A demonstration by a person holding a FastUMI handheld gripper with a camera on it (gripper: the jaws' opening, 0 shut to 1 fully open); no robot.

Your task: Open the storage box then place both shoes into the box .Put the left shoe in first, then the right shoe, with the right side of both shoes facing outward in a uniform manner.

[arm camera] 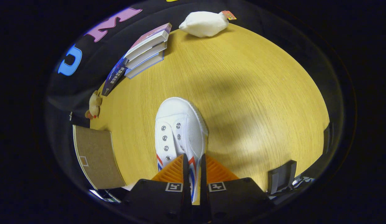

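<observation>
The gripper (194, 174) is clamping down on a white shoe (180, 130), with the jaws pressing in on both sides of the shoe's side wall near the back, where the red and blue stripes are showing. The shoe's toe is pointing away from the jaws, out over the wooden tabletop (242, 87), and the lace eyelets are facing up. Can't tell if the shoe is resting on the tabletop or hanging just above it.

Off to the left of the shoe, a brown cardboard flap (96, 158) is sitting at the tabletop's edge. Further back on the left, a stack of books (146, 51) is lying flat, and a small plush toy (95, 105) is sitting near the edge between the books and the flap. A white stuffed bag (203, 24) is sitting at the far end, well apart from the shoe.
</observation>
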